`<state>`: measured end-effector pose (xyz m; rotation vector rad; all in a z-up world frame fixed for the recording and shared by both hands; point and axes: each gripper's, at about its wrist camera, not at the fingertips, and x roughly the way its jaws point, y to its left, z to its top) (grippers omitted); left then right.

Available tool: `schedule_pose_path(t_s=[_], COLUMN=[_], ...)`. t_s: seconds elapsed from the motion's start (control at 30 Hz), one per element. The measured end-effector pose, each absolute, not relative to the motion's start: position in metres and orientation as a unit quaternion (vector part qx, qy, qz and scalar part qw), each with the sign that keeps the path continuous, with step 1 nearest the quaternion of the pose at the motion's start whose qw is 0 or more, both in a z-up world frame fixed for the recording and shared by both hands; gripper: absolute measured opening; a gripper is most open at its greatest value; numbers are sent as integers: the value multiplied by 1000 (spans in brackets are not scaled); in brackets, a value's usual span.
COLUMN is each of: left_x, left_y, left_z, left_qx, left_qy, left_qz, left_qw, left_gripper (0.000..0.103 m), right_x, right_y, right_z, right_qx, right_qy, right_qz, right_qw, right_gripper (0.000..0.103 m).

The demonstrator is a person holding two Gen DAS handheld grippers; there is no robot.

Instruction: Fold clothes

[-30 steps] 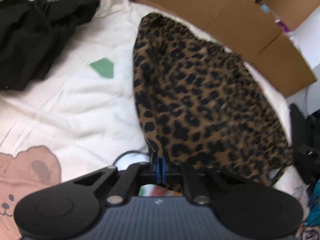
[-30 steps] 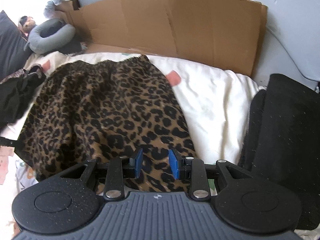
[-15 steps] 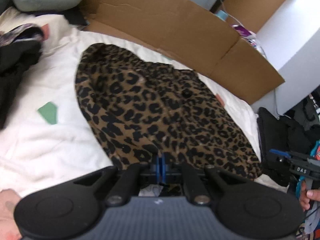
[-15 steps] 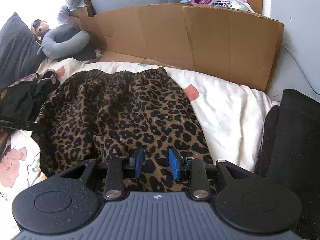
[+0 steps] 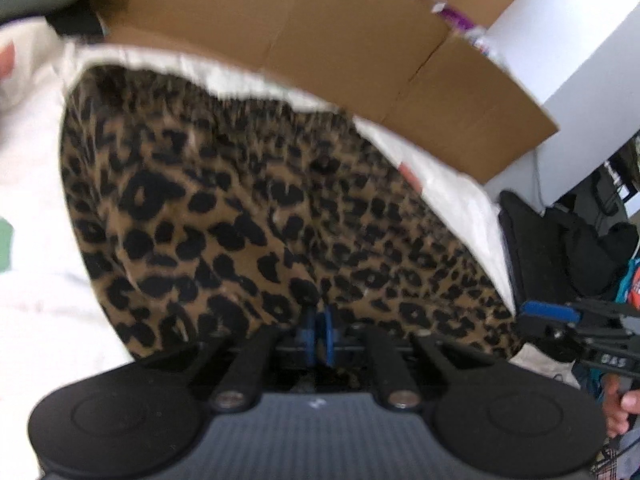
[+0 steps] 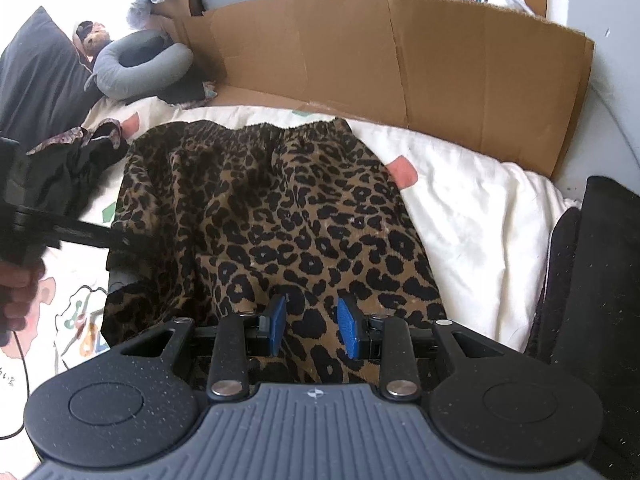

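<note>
A leopard-print garment (image 5: 260,208) lies on the white bedspread (image 6: 480,208), elastic waistband toward the cardboard. Its left side is doubled over. My left gripper (image 5: 318,330) sits at the garment's near edge. Its jaws are opening to a narrow slit, with the fabric edge at the pad tips and not pinched. In the right wrist view the left gripper (image 6: 120,240) reaches the garment's left edge from a hand (image 6: 16,292). My right gripper (image 6: 311,326) hovers open over the garment's near right part, with nothing between its pads. It also shows at the right in the left wrist view (image 5: 548,314).
A flattened cardboard box (image 6: 400,60) stands behind the bed. Dark clothes (image 6: 80,160) lie in a heap at the left. A grey neck pillow (image 6: 136,64) sits at the back left. A black padded object (image 6: 600,280) borders the bed on the right.
My left gripper carried the garment's edge rightward, folding the cloth over itself, and its pads have parted slightly. The right gripper stayed in place, still open.
</note>
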<state>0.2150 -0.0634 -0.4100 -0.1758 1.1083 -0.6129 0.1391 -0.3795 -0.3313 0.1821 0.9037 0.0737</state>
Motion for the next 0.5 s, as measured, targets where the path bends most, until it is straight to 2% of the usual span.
schedule_pose_path(t_s=[0.07, 0.23, 0.5], left_x=[216, 209, 209], left_y=[-66, -63, -52], left_z=[-418, -418, -431], left_qx=[-82, -98, -80], left_qy=[524, 526, 551], left_qz=[-290, -302, -300], left_qw=[797, 789, 774], left_gripper=[32, 50, 51], right_x=[139, 139, 142], right_y=[-379, -374, -364], right_z=[-334, -337, -334], right_qx=[90, 93, 102], right_qy=[438, 440, 440], right_qz=[38, 48, 52], right_qw=[894, 892, 891], right_gripper=[35, 35, 35])
